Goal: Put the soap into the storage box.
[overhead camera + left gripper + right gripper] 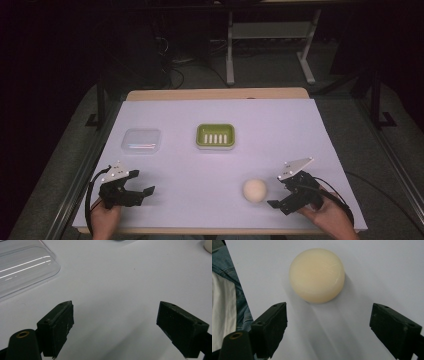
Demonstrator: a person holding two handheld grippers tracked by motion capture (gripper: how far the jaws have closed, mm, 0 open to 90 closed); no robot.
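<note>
- Left gripper (141, 191) at near-left table corner, jaws spread, empty
- Clear plastic lid (142, 140) beyond it
- Green soap dish (215, 135) mid-table
- Round cream soap bar (255, 190) near right, just ahead of right gripper (276, 201), jaws spread, apart from soap

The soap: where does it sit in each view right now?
High view: soap lower right of centre, just left of the right gripper.
Left gripper view: cream edge at the top right corner, likely the soap.
Right gripper view: upper centre, ahead of the open jaws.
Shared landmark: white table cover.
</note>
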